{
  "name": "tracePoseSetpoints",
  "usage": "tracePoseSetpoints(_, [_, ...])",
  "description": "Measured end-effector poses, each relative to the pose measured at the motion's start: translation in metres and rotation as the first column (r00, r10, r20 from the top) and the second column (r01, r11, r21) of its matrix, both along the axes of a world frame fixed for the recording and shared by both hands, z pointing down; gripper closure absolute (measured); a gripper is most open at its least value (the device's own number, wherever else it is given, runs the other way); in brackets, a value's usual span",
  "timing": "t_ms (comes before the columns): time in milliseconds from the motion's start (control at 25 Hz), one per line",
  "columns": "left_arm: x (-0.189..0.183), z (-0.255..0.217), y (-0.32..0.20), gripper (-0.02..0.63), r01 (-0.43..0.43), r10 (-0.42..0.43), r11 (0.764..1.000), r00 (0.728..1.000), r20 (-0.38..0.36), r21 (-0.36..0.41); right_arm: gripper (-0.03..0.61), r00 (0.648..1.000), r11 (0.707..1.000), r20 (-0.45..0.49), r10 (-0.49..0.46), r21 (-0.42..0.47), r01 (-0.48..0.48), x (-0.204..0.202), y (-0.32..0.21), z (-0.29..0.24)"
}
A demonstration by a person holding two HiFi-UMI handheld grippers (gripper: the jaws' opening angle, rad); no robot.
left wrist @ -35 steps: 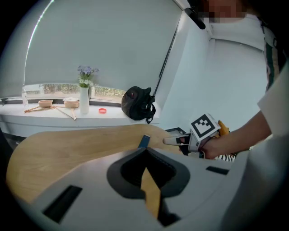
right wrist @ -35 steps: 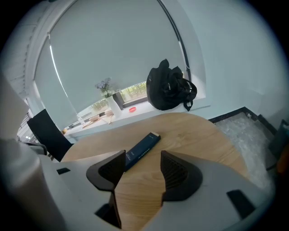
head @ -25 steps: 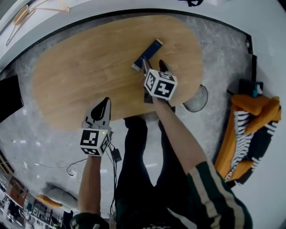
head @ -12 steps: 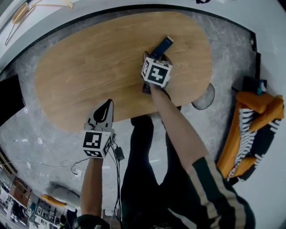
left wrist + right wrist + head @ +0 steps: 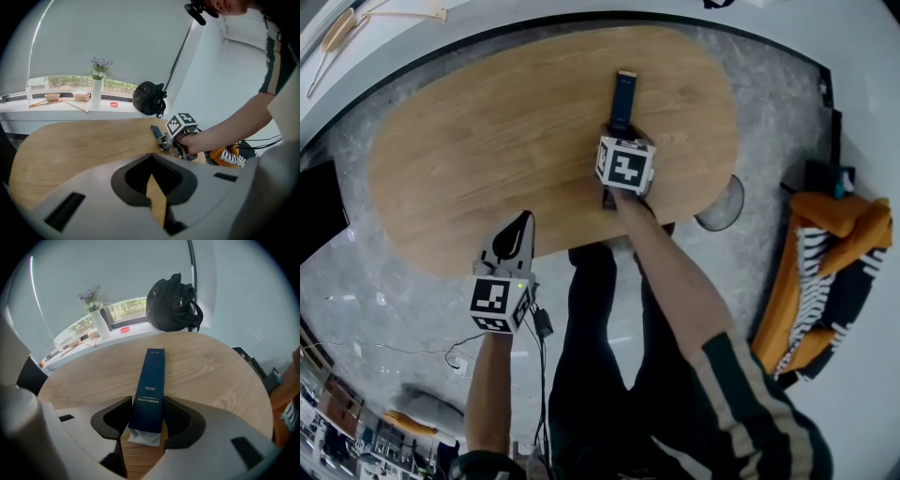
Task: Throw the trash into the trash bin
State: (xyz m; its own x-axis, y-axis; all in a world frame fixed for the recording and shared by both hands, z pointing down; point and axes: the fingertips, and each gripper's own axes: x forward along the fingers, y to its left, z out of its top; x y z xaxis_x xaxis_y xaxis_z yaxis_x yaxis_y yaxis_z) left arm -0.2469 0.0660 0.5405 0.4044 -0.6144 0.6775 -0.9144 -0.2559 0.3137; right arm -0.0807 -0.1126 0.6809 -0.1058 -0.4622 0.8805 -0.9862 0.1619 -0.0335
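Observation:
A long dark blue box (image 5: 622, 98) with white print lies on the oval wooden table (image 5: 487, 141), pointing away from me. My right gripper (image 5: 619, 131) is down over its near end. In the right gripper view the box (image 5: 150, 385) fills the gap of the closing right gripper (image 5: 146, 417), and both pads touch its sides. My left gripper (image 5: 523, 225) hovers over the table's near edge, shut and holding nothing; in the left gripper view its jaws stand together (image 5: 152, 187), with the box (image 5: 156, 131) ahead of them. A round grey container (image 5: 717, 206), possibly the bin, shows under the table's right edge.
A black backpack (image 5: 173, 303) sits on the window ledge behind the table, with a white vase of flowers (image 5: 101, 322) and small dishes. An orange and striped cushion pile (image 5: 830, 272) lies on the floor at the right. Cables (image 5: 539, 323) trail by my legs.
The right gripper has come down over the box's near end, and the box has swung from a slant to point straight away from me. The left gripper has kept its place.

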Motion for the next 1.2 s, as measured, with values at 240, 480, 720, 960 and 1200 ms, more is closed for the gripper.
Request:
tracePoseSetpoints(240, [0.018, 0.000, -0.005, 0.615, -0.018, 0.018, 1.000, 1.000, 0.008, 0.006, 0.380, 0.992, 0.994, 0.068, -0.103, 0.045, 0.100, 0.003, 0.008, -0.006])
tracePoseSetpoints(480, [0.049, -0.002, -0.018, 0.614, -0.048, 0.048, 0.999, 0.999, 0.016, 0.015, 0.381, 0.984, 0.986, 0.114, -0.135, 0.118, 0.121, 0.028, 0.008, -0.029])
tracePoseSetpoints(720, [0.095, -0.008, -0.034, 0.614, -0.097, 0.097, 0.995, 0.995, 0.018, 0.030, 0.382, 0.985, 0.978, 0.123, -0.123, 0.181, 0.100, 0.084, 0.008, -0.056])
tracePoseSetpoints(960, [0.157, -0.010, -0.047, 0.614, -0.168, 0.168, 0.985, 0.986, 0.012, 0.035, 0.382, 0.991, 0.977, 0.128, -0.033, 0.213, 0.005, 0.166, 0.013, -0.072])
tracePoseSetpoints(1200, [0.233, -0.011, -0.054, 0.614, -0.256, 0.256, 0.966, 0.967, 0.000, 0.044, 0.382, 0.994, 0.969, 0.098, 0.044, 0.238, -0.066, 0.258, 0.037, -0.081])
